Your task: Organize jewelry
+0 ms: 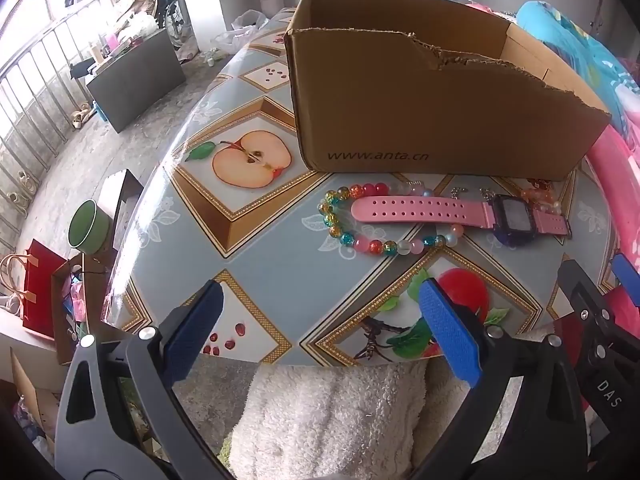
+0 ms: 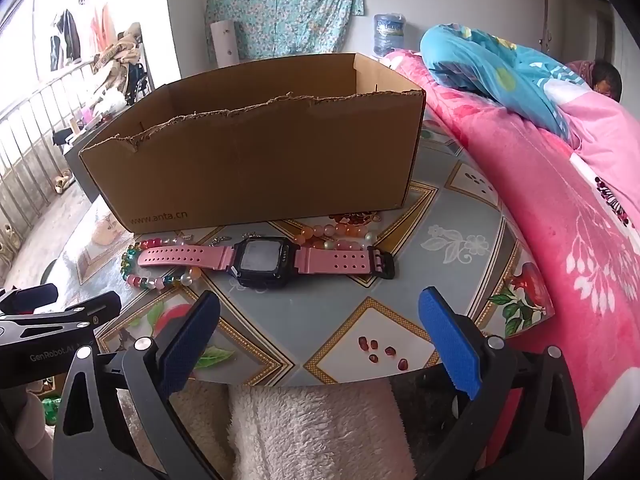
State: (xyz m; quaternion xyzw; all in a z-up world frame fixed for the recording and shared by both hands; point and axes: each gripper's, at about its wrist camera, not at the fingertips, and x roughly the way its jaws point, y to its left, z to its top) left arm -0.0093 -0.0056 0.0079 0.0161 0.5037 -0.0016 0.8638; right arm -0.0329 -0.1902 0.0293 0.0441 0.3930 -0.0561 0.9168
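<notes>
Cardboard fills the upper part of our left wrist view: an open brown box (image 1: 432, 108) with a torn front rim and a web address printed low on its side stands on the round table (image 1: 280, 264), whose cover shows fruit pictures in gold frames. Just in front of the box lies a pink-strapped watch (image 1: 460, 212) with a dark square face, stretched out flat. We see its strap lying across a bracelet of multicoloured beads (image 1: 360, 216), which loops around the strap's free end. A second bracelet of orange and pale beads (image 1: 540, 196) peeks out behind the watch face, close to the box. Our left gripper (image 1: 320, 320) hangs over the near table edge with its blue pads spread wide and nothing between them. Below it we see white fluffy fabric (image 1: 328, 420). The other gripper's dark frame enters at the right edge.

From the right wrist view, we see the watch (image 2: 264, 260) lengthwise, its face near the middle, the box (image 2: 256, 160) right behind it. The multicoloured bracelet (image 2: 160, 276) sits at the strap's left end, the orange one (image 2: 336, 236) behind the buckle side. Our right gripper (image 2: 320, 328) is likewise spread wide and empty, short of the watch. A pink flowered quilt (image 2: 560, 220) borders the table on the right.
</notes>
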